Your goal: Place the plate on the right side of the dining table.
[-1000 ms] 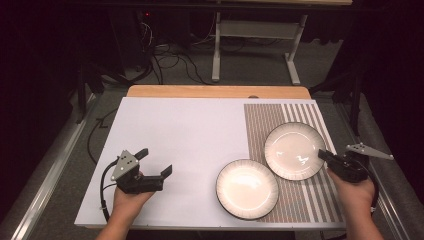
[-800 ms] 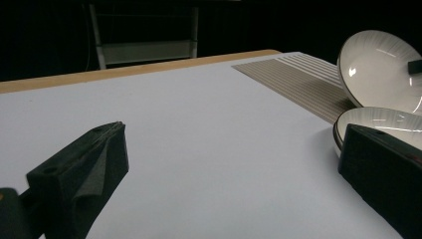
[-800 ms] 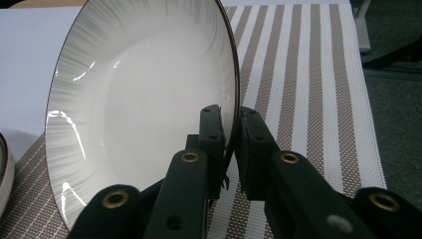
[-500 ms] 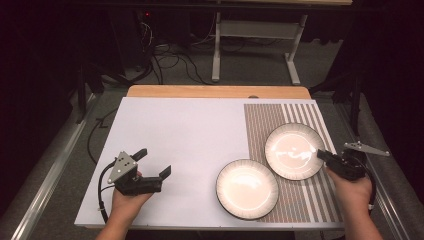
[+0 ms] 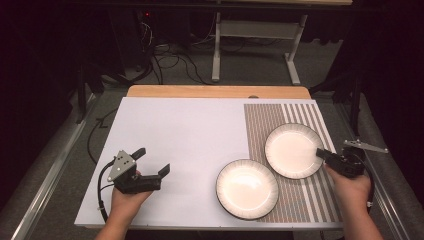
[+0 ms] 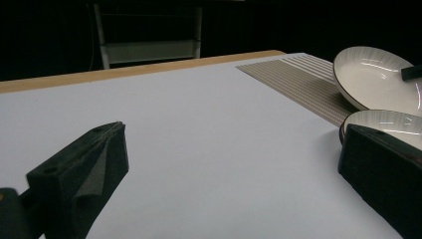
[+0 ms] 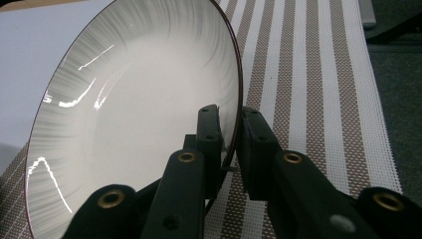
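Two white plates with dark ribbed rims rest on the striped placemat (image 5: 306, 112). The far plate (image 5: 293, 150) (image 7: 134, 114) (image 6: 375, 79) has its right rim pinched by my right gripper (image 5: 322, 154) (image 7: 230, 124), one jaw inside the rim and one outside. The near plate (image 5: 247, 188) (image 6: 393, 122) lies just left of and below it, touched by nothing. My left gripper (image 5: 152, 162) (image 6: 234, 164) stands open over the bare white table (image 5: 185, 135) at the front left, its jaws wide apart with nothing between them.
The table's wooden far edge (image 5: 220, 91) runs across the back. Beyond it stand a metal frame (image 5: 252, 35) and loose cables (image 5: 165, 55) on the floor. Metal rails flank the table on both sides.
The right gripper has crept slightly left onto the far plate's rim. The left gripper has barely moved.
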Tool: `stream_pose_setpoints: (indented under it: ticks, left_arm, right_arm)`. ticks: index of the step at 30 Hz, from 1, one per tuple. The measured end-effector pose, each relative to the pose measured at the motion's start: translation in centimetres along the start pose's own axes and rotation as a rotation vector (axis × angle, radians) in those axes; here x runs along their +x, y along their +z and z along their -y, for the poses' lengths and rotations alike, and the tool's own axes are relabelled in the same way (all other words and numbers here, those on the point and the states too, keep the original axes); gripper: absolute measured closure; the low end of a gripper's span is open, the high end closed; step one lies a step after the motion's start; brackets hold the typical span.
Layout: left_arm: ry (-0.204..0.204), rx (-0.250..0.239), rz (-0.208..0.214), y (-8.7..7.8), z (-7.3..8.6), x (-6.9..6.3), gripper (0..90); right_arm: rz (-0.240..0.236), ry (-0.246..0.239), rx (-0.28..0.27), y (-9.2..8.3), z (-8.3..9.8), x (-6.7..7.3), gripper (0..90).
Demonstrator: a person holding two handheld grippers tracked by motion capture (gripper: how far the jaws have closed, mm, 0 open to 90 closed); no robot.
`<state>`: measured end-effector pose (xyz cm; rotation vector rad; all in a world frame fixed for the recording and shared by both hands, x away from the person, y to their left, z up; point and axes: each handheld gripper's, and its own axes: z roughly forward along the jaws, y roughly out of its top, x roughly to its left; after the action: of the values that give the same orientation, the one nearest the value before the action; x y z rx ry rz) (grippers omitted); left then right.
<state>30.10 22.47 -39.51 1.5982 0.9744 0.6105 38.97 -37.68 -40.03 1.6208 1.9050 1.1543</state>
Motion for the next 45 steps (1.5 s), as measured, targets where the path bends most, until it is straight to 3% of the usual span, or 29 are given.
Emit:
stream_pose_setpoints:
  ticks: [5,9,17,22,26,27,28,31,33,37,38,39,42,43,45]
  left_arm:
    - [-0.013,0.0,-0.016,0.0,0.0,0.5,0.2]
    - [-0.011,-0.002,-0.021,0.1,-0.1,0.7,0.2]
    - [0.019,-0.008,-0.036,0.0,-0.2,0.6,0.2]
    - [0.026,-0.009,-0.041,-0.2,-0.2,0.6,0.2]
    - [0.037,-0.007,-0.042,-0.2,-0.2,0.5,0.2]
    - [0.039,-0.007,-0.041,-0.2,-0.2,0.4,0.2]
    - [0.047,-0.007,-0.043,-0.2,-0.2,0.4,0.2]
    - [0.056,-0.001,-0.041,-0.2,-0.2,0.3,0.1]
    - [0.06,-0.002,-0.038,-0.3,-0.2,0.2,0.2]
    - [0.064,-0.006,-0.031,-0.4,-0.3,0.0,0.2]
    - [0.065,-0.009,-0.024,-0.5,-0.3,0.0,0.2]
    - [0.065,-0.009,-0.024,-0.5,-0.3,0.0,0.1]
    - [0.063,-0.009,-0.02,-0.6,-0.3,-0.1,0.2]
    - [0.063,-0.009,-0.02,-0.6,-0.3,-0.1,0.2]
    - [0.068,-0.009,-0.02,-0.6,-0.4,-0.2,0.2]
  right_arm:
    - [0.002,0.032,0.01,0.5,-0.1,-0.3,82.2]
    - [0.026,0.022,0.016,0.8,-0.1,-0.4,82.1]
    - [0.074,0.034,0.055,1.8,0.1,-0.6,80.7]
    - [0.081,0.032,0.06,1.8,0.2,-0.8,79.9]
    - [0.071,-0.005,0.046,1.7,0.2,-0.5,65.9]
    - [0.071,-0.005,0.046,1.7,0.2,-0.5,65.9]
    - [0.073,-0.025,0.014,1.2,0.1,-0.1,58.7]
    - [0.071,-0.062,-0.026,0.6,0.0,0.4,52.5]
    - [0.068,-0.133,-0.096,-0.3,0.0,1.5,44.4]
    - [0.023,-0.184,-0.129,-1.0,0.1,2.9,36.5]
    - [0.006,-0.23,-0.149,-1.4,0.1,4.4,30.6]
    - [0.006,-0.23,-0.149,-1.4,0.1,4.4,30.6]
    - [-0.063,-0.282,-0.177,-2.0,0.4,7.0,21.0]
    - [-0.063,-0.282,-0.177,-2.0,0.4,7.0,21.0]
    - [-0.118,-0.317,-0.179,-2.1,0.9,9.0,14.9]
